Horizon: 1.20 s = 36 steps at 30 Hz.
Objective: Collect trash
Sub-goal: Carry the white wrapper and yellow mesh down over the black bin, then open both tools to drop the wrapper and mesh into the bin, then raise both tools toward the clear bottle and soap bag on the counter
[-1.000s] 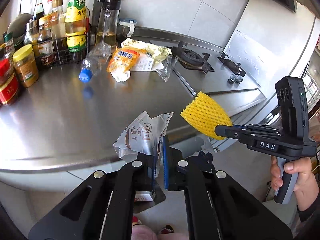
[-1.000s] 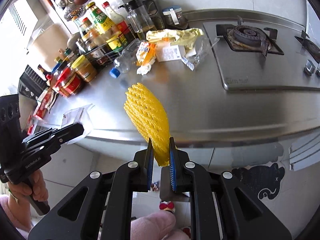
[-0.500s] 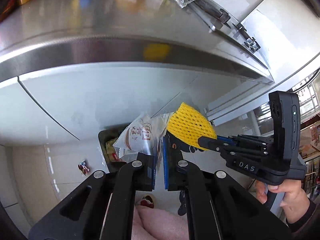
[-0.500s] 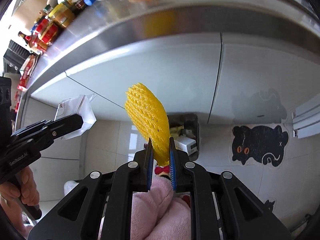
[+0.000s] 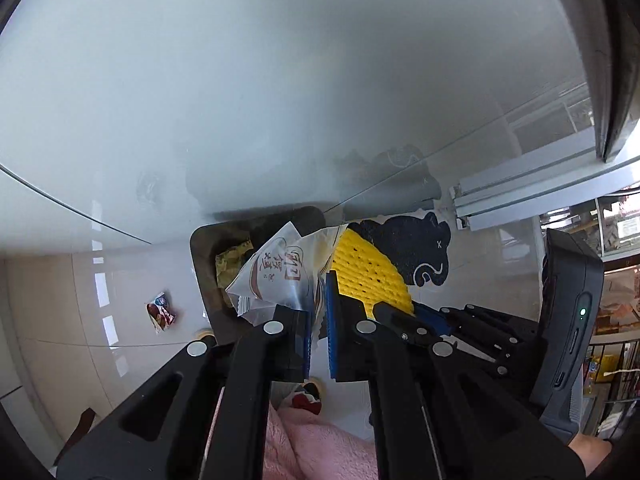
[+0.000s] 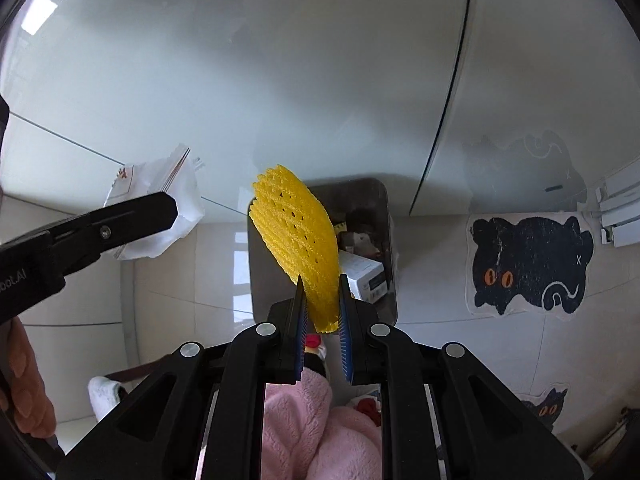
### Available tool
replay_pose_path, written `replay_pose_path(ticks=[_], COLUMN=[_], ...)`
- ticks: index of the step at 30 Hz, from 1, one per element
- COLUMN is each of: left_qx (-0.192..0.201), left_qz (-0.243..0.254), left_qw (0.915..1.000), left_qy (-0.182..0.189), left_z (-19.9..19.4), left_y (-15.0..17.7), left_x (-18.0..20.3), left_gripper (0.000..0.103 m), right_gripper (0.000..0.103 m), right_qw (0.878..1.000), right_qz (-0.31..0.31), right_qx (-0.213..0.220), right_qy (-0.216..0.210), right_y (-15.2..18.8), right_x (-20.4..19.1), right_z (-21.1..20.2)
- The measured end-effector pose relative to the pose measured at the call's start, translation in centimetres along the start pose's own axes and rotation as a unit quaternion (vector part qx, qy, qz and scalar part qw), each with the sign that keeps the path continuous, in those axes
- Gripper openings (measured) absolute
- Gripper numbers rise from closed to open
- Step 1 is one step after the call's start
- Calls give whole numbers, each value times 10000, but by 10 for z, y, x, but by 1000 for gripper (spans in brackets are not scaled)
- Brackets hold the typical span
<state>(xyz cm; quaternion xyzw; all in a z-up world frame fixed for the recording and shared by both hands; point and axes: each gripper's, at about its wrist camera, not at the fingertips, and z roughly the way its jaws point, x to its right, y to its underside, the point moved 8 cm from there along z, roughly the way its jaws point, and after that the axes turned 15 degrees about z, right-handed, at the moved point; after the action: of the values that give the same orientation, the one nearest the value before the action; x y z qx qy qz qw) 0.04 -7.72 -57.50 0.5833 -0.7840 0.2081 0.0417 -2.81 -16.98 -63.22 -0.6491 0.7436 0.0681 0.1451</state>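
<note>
My left gripper (image 5: 319,292) is shut on a clear plastic wrapper (image 5: 276,276) with red print and holds it above the open trash bin (image 5: 204,264) on the floor. My right gripper (image 6: 320,296) is shut on a yellow foam fruit net (image 6: 296,236) and holds it over the same bin (image 6: 384,216), which holds a white box and other rubbish. In the left wrist view the net (image 5: 368,276) sits just right of the wrapper. In the right wrist view the wrapper (image 6: 160,200) hangs to the left, apart from the net.
The bin stands against white cabinet doors (image 6: 280,60). A black cat-shaped mat (image 6: 528,264) lies on the tiled floor right of the bin. A small red snack wrapper (image 5: 160,312) lies on the floor left of the bin. Pink slippers (image 6: 312,420) show below.
Both grippers have dropped from counter height toward the floor with their items. The counter has left view; the bin now sits right beneath the wrapper and the net.
</note>
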Motion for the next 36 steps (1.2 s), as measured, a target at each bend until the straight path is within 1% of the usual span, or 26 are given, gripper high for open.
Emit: replay_pose_path(ticks=[2,4,7,10,11,12,13,14,15,16,17,19,20,21,22,23,24,25,26,27,28,29,33,36], left_qx=[-63,-111,-199,-290,-292,-267,-232,-202,-177,-157,-132,-66,-35,2,56,113,176,273,387,514,653,767,1121,1375], left_qz=[-85,-153,-211,-226,-236,-238,-235,-233,-231,-231,-219,-172,-169,-185,-196,-200,-194,-170,-116,-45,33,107,300,429], left_qw=[9999,9998,9995,9993,9993,9994,9995,9995,9996,9996,9996,9995,9994,9993,9991,9989,9986,9980,9972,9960,9944,9928,9855,9785], left_qy=[34,68,93,65,55,36,-1,-44,-64,-92,-134,-240,-294,-338,-372,-409,-468,-553,-631,-725,-833,-917,-1237,-1478], left_z=[18,31,45,52,52,51,49,46,42,38,35,27,23,17,11,3,-7,-20,-33,-47,-65,-81,-142,-185], left_y=[3,6,10,9,9,9,8,7,5,3,2,-2,-3,-5,-6,-7,-7,-10,-12,-15,-18,-22,-38,-54], left_x=[-5,-12,-19,-21,-23,-24,-25,-26,-25,-24,-25,-24,-24,-25,-24,-22,-21,-17,-13,-8,-2,4,20,27], left_gripper=[5,5,5,9,16,26,30,35,38,40,43,48,54,60,62,67,74,77,83,90,94,95,95,95], right_gripper=[16,18,18,18,19,20,22,29,44,53,59,59,60,64,67,76,83,85,90,98,100,100,100,100], right_qw=[9999,9999,9997,9995,9994,9993,9992,9992,9993,9994,9995,9996,9996,9997,9997,9998,9999,9999,9999,9999,9997,9996,9992,9978], right_qz=[18,0,-37,-44,-38,-40,-47,-58,-78,-101,-117,-123,-119,-110,-91,-70,-62,-73,-92,-108,-124,-132,-37,-14], right_qx=[-102,-156,-212,-278,-300,-331,-358,-354,-323,-289,-258,-221,-202,-182,-160,-112,-61,-19,33,100,185,243,388,624], right_qy=[7,38,105,155,151,154,171,173,178,156,146,138,141,139,138,122,107,85,73,62,46,30,-79,-227], right_y=[1,0,-1,-3,-3,-3,-2,-1,-1,0,0,-1,-1,-2,-3,-4,-6,-7,-8,-10,-12,-14,-21,-29], right_x=[3,5,6,7,6,5,5,4,3,1,-1,-1,-1,0,0,0,0,0,-1,-2,-3,-3,-4,-11], right_z=[16,30,46,57,58,60,60,60,58,54,50,44,40,35,28,19,9,-2,-15,-29,-45,-59,-117,-161])
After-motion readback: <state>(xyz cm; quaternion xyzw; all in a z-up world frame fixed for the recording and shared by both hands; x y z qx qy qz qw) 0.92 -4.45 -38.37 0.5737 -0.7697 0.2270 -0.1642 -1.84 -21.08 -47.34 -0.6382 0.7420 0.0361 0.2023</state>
